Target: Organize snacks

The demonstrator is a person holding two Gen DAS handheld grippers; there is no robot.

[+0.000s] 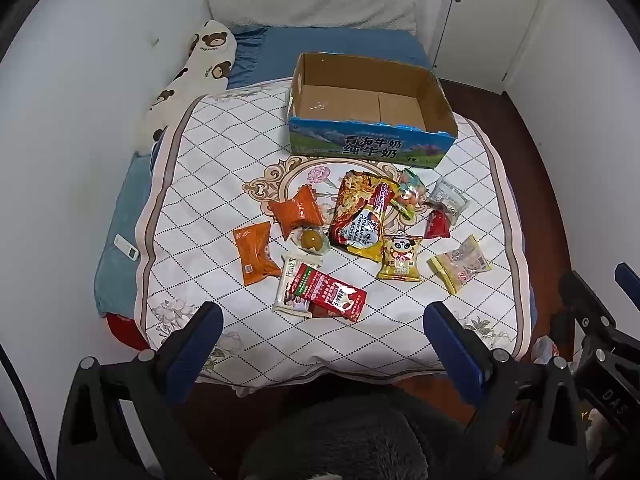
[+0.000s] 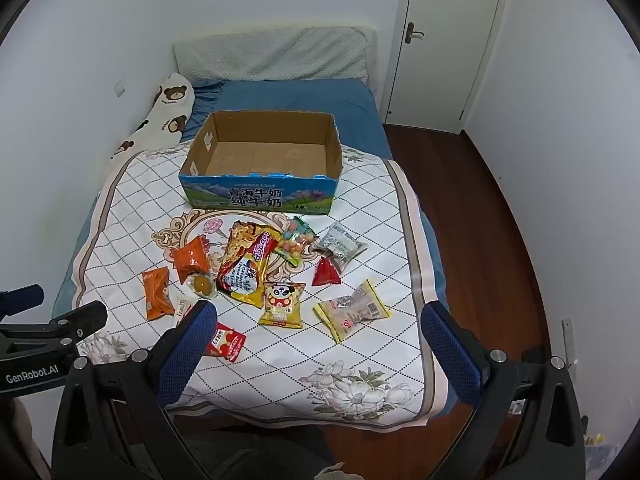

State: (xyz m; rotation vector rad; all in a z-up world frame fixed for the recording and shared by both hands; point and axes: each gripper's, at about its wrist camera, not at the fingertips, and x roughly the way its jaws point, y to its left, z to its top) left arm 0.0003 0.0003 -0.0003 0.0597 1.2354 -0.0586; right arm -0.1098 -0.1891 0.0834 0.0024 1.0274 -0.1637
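Both the left claw and the right claw are wide open with nothing in them, low in the frame, probably ready to pick up snacks from the bed's middle and drop them into the empty box above.

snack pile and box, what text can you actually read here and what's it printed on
"青海牛奶 纯牛奶": front of the cardboard box
"Korean ... Cheese Buldak": big noodle packet, partly legible
"Franzzi": white wrapper under the red sachet
"GenRobot.AI": left gripper body, right wrist view
"DAS": right gripper body, cut off at the left wrist view's edge
Other packets: too small or blurred.
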